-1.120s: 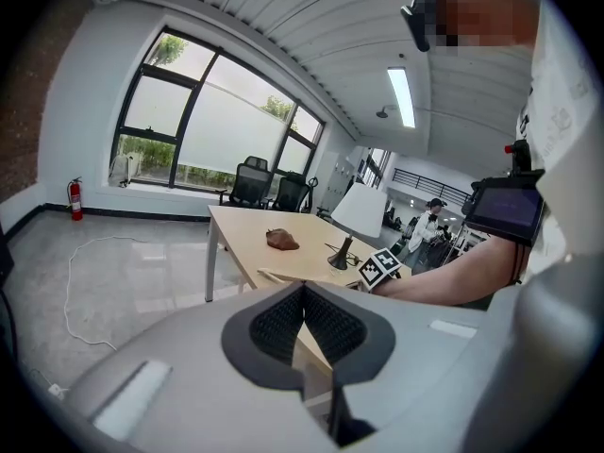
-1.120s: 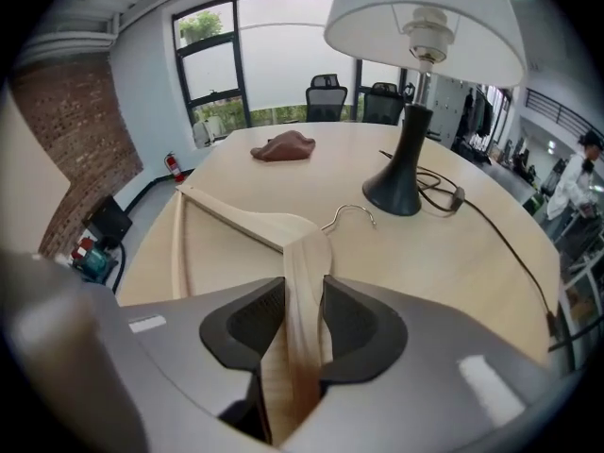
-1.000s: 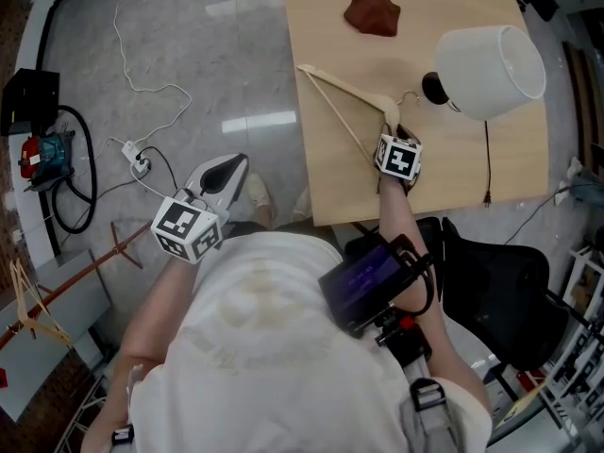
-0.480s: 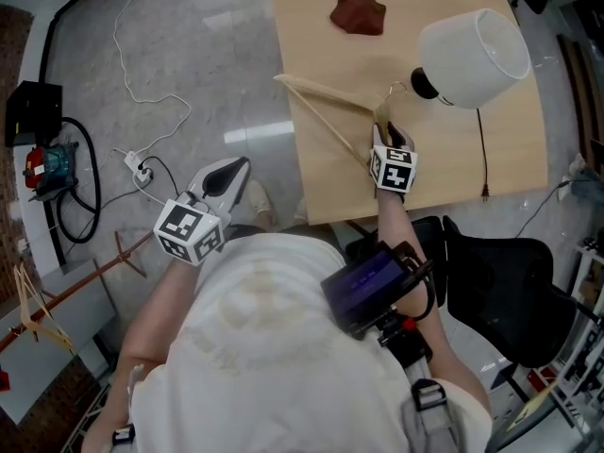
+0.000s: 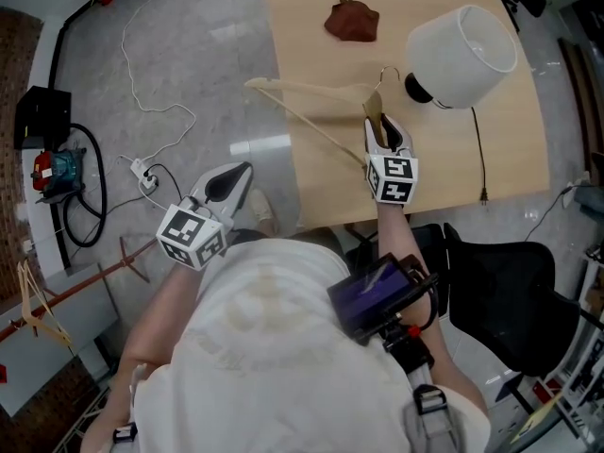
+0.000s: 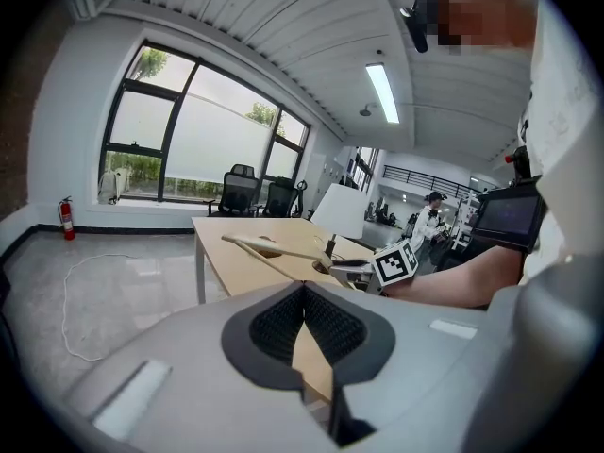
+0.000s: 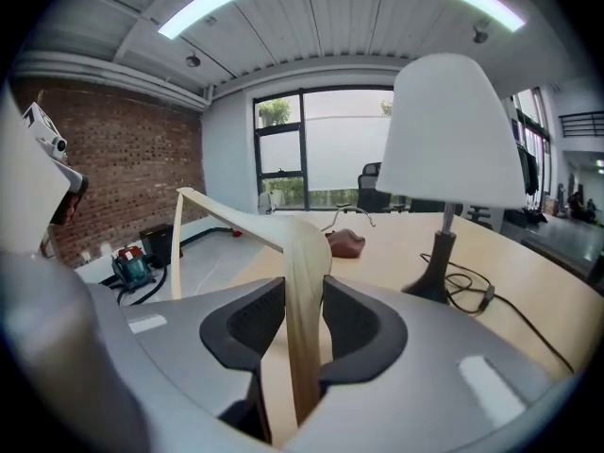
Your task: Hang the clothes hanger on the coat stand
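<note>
The pale wooden clothes hanger point(image 5: 311, 92) with a metal hook is held above the wooden table point(image 5: 491, 159), its left end past the table's left edge. My right gripper point(image 5: 382, 132) is shut on one of its arms near the hook; in the right gripper view the wooden arm point(image 7: 302, 272) stands clamped between the pads. My left gripper point(image 5: 226, 182) hangs over the floor left of the table, shut and with nothing in it. The reddish coat stand point(image 5: 85, 276) shows at the lower left. In the left gripper view the hanger point(image 6: 274, 250) rises over the table.
A white-shaded lamp point(image 5: 462, 55) stands just right of the hanger, its cord trailing to the table's near edge. A brown crumpled thing point(image 5: 351, 19) lies at the table's far side. Another hanger point(image 5: 33, 305) hangs by the stand. Cables and a power strip point(image 5: 142, 170) cross the floor; a black chair point(image 5: 500, 272) is at right.
My right gripper has carried the hanger up off the table and to the left, so that its left end now overhangs the table edge. The left gripper has hardly moved.
</note>
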